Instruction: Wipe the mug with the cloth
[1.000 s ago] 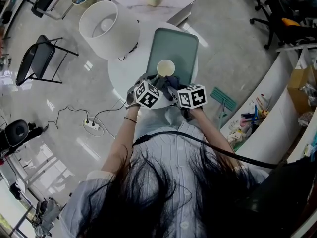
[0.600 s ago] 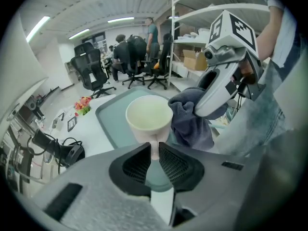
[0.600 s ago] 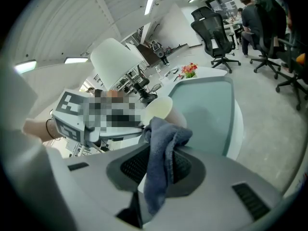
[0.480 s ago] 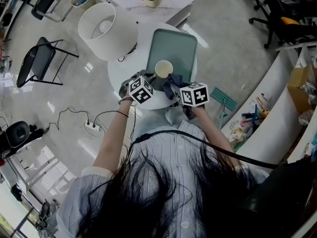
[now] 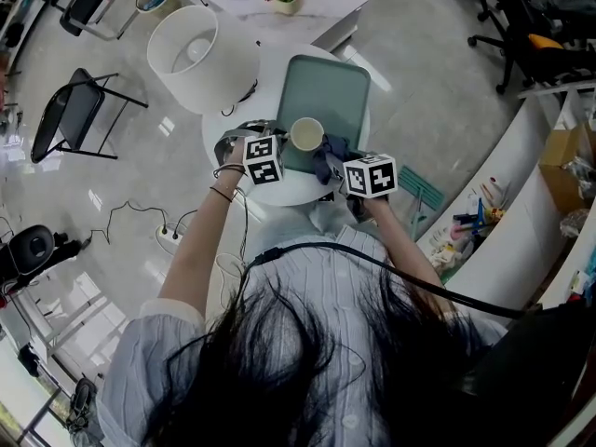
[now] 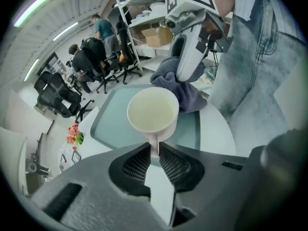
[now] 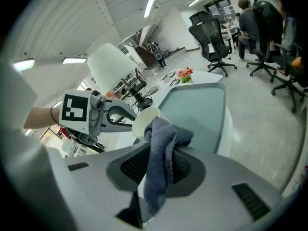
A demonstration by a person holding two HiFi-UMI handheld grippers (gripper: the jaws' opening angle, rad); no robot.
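The left gripper (image 6: pixel 154 150) has swung left, its jaws pinched on the mug (image 6: pixel 153 110) handle at the tray's (image 5: pixel 328 87) near edge; the right gripper (image 7: pixel 160 161) clamps the cloth (image 7: pixel 166 134) just beside it.

Glossy mug (image 6: pixel 153 110), soft cloth (image 7: pixel 162 150)

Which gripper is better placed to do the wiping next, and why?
Right. The right gripper is shut on the cloth, beside the mug; the left gripper is shut on its handle, steadying it.
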